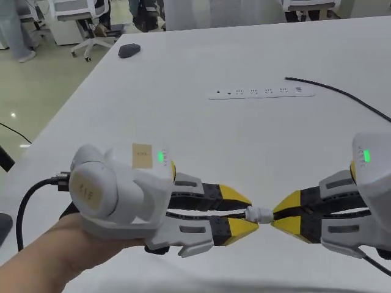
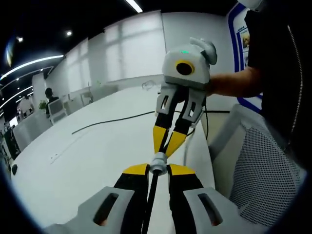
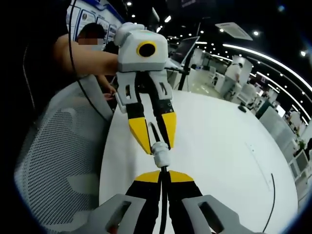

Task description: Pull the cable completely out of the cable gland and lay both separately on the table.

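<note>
A small white cable gland (image 1: 260, 215) hangs between the tips of both grippers, just above the white table (image 1: 183, 128) near its front edge. My left gripper (image 1: 249, 215) comes in from the left and is shut on the gland (image 2: 157, 163). My right gripper (image 1: 273, 217) faces it tip to tip from the right, shut on the thin black cable (image 3: 164, 192) that leaves the gland (image 3: 160, 154) and runs back between its jaws. In the left gripper view the right gripper (image 2: 165, 146) points down at the gland. The left gripper (image 3: 158, 146) does the same in the right gripper view.
A white power strip (image 1: 263, 93) lies mid-table with a black cord (image 1: 342, 94) trailing off to the right. A dark mouse (image 1: 129, 50) sits at the far left edge. A mesh chair (image 2: 263, 165) stands by the table's front; office chairs (image 1: 79, 18) stand beyond it.
</note>
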The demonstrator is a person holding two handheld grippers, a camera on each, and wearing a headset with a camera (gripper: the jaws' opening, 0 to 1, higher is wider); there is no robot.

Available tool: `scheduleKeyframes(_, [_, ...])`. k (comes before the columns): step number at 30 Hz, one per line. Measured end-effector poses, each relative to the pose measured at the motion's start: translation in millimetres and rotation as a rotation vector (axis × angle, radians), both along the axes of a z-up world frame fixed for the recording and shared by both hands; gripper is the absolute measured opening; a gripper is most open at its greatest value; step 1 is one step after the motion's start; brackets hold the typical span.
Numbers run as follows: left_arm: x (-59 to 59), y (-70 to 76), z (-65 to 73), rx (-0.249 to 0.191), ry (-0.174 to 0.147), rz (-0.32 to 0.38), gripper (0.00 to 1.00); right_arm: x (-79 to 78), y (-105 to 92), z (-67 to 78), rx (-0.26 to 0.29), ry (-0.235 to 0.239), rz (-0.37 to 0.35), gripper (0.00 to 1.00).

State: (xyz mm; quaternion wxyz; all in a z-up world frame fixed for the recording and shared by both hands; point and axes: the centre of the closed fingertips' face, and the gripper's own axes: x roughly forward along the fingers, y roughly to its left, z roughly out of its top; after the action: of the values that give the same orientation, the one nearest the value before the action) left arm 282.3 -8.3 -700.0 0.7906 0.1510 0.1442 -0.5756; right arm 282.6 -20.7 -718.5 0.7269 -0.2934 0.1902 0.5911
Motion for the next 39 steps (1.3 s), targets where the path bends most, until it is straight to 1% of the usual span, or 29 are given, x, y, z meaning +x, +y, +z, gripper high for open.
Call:
scheduleKeyframes(2, [0.6,2.6,0.1,0.011,-0.016,0.002,0.14,1.8,-7.1,-0.8,-0.008,-0.006,-0.011,0.0])
scheduleKeyframes(4, [1.3,9.3,-0.4,0.017,-0.022,0.013,0.14,6.1,-23.4,-4.1,-0.025,0.003,-0.052,0.0])
scheduleKeyframes(5, [1.9,12.8,-0.7,0.022,-0.028,0.018,0.14,10.0,-34.8,-6.0,-0.032,0.002,-0.082,0.0])
scheduleKeyframes(6, [2.6,15.7,-0.5,0.022,-0.026,0.025,0.14,12.0,-41.8,-7.4,-0.037,0.001,-0.098,0.0])
scheduleKeyframes(7, [3.3,20.0,-0.1,0.019,-0.023,0.035,0.14,14.8,-53.4,-10.4,-0.047,0.01,-0.129,0.0])
scheduleKeyframes(9, [5.0,25.7,-0.6,0.021,-0.025,0.053,0.14,18.6,-69.7,-14.5,-0.053,0.016,-0.168,0.0])
scheduleKeyframes(12, [6.7,33.9,0.1,0.015,-0.019,0.078,0.14,22.5,-89.5,-22.1,-0.071,0.023,-0.227,0.0])
scheduleKeyframes(14, [8.7,38.0,-1.4,0.018,-0.014,0.093,0.14,23.9,-99.9,-29.7,-0.1,0.02,-0.252,0.0])
scheduleKeyframes(16, [10.1,40.2,-3.4,0.021,-0.008,0.102,0.14,23.0,-103.9,-35.0,-0.098,0.036,-0.264,0.0])
scheduleKeyframes(19, [9.8,39.6,-5.5,0.023,0.0,0.102,0.14,20.3,-103.3,-38.9,-0.098,0.043,-0.266,0.0])
scheduleKeyframes(21, [10.0,39.2,-7.3,0.03,0.001,0.1,0.14,20.1,-102.4,-42.0,-0.107,0.043,-0.265,0.0])
scheduleKeyframes(24, [10.0,37.9,-6.7,0.023,0.006,0.101,0.14,20.8,-102.5,-48.1,-0.129,0.051,-0.269,0.0])
scheduleKeyframes(29, [9.7,37.7,-7.6,0.026,0.007,0.099,0.14,18.2,-101.7,-52.2,-0.147,0.067,-0.263,0.0])
scheduleKeyframes(32, [10.1,37.9,-9.2,0.027,0.011,0.103,0.14,18.6,-100.9,-54.1,-0.161,0.083,-0.276,0.0])
scheduleKeyframes(33, [10.5,38.2,-9.9,0.029,0.014,0.106,0.14,18.4,-100.6,-54.9,-0.167,0.084,-0.274,0.01])
scheduleKeyframes(34, [11.3,38.8,-10.3,0.034,0.013,0.111,0.14,19.2,-101.1,-55.6,-0.178,0.079,-0.28,0.05])
scheduleKeyframes(35, [11.5,38.5,-9.8,0.033,0.018,0.113,0.14,19.1,-100.7,-55.9,-0.184,0.083,-0.282,0.1])
scheduleKeyframes(36, [11.6,37.2,-8.5,0.022,0.026,0.115,0.14,16.8,-99.9,-56.8,-0.196,0.1,-0.28,0.12])
scheduleKeyframes(37, [11.5,36.8,-9.0,0.025,0.025,0.114,0.14,18.4,-95.9,-53.6,-0.217,0.065,-0.269,0.13])
scheduleKeyframes(38, [11.2,36.4,-10.6,0.031,0.024,0.112,0.14,19.7,-88.7,-48.9,-0.214,0.034,-0.243,0.14])
scheduleKeyframes(39, [10.8,35.6,-12.1,0.031,0.027,0.11,0.14,17.1,-71.6,-40.3,-0.166,0.048,-0.227,0.15])
